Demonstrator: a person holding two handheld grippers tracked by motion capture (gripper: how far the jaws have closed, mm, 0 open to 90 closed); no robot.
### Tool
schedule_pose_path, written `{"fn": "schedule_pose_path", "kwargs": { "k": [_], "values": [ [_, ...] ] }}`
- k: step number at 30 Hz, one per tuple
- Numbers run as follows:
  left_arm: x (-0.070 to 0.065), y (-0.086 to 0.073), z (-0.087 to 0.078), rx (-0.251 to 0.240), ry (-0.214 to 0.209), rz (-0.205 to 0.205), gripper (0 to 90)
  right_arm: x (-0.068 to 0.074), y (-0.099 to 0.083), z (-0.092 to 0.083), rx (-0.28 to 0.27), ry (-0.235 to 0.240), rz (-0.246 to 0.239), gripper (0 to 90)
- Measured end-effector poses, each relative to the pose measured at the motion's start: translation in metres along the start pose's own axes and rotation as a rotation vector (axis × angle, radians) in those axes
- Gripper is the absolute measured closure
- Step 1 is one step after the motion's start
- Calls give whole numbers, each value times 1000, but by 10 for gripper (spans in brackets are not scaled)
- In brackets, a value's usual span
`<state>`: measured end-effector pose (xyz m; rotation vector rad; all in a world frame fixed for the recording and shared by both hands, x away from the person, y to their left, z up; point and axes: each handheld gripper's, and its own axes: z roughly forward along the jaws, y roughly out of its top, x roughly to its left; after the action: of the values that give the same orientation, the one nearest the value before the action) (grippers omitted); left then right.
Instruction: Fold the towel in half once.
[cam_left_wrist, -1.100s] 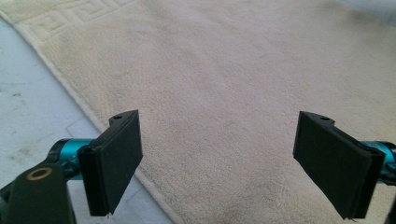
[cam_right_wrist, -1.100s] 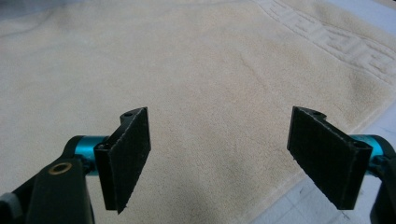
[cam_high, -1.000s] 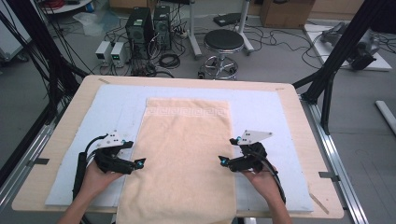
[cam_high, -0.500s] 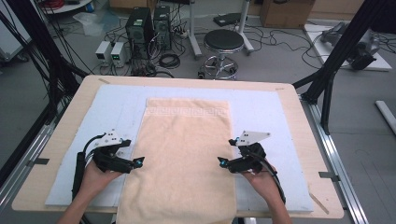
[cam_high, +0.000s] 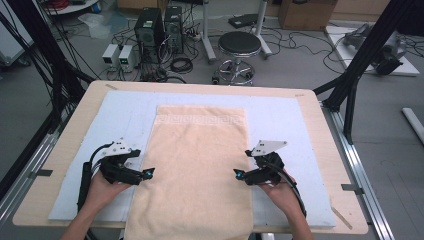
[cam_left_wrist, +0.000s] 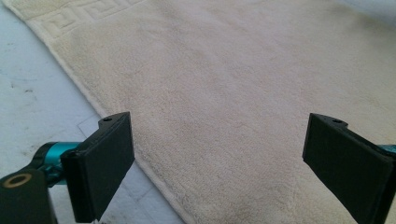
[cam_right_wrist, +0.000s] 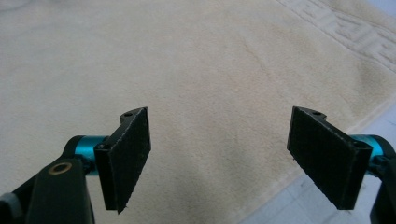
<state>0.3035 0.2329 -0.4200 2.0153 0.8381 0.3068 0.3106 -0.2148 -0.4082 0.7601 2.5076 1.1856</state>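
The beige towel (cam_high: 196, 170) lies flat on the pale blue mat (cam_high: 280, 120) mid-worktop (cam_high: 320, 107), near end drooping over the edge. Left gripper (cam_high: 148, 172) and right gripper (cam_high: 238, 174) sit at its long edges, jaws spread wide, nothing pinched. Nothing's budged since a second ago, so I'd say the grab hasn't started.

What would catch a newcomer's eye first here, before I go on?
The big cream towel lying flat down the middle of the pale blue mat, its patterned band at the far end. Next, the two grippers at its long edges: the left gripper and right gripper, both with jaws wide open and nothing between them.
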Motion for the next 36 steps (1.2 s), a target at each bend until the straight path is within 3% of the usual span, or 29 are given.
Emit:
{"fn": "schedule_pose_path", "kwargs": {
  "k": [8, 10, 14, 16, 19, 24, 28, 33, 36],
  "values": [
    [18, 21, 5, 2, 5, -29, 161, -29, 9, 2, 30, -26, 26, 212],
    [24, 30, 10, 14, 22, -21, 217, -42, 16, 6, 37, -10, 55, 213],
    [36, 47, 24, 15, 27, -36, 238, -63, 35, 12, 52, -34, 64, 216],
    [42, 55, 33, 50, 28, -33, 253, -71, 42, 15, 46, -51, 67, 226],
    [50, 63, 47, 85, 42, -35, 266, -83, 47, 27, 80, -72, 73, 228],
    [59, 60, 67, 125, 90, -26, 287, -94, 44, 51, 123, -100, 92, 233],
    [65, 54, 76, 158, 101, -54, 289, -99, 37, 67, 170, -106, 131, 242],
    [70, 50, 81, 170, 98, -66, 318, -106, 30, 74, 195, -117, 163, 269],
    [71, 49, 83, 177, 117, -73, 369, -106, 30, 75, 183, -109, 168, 356]
  ]
}}
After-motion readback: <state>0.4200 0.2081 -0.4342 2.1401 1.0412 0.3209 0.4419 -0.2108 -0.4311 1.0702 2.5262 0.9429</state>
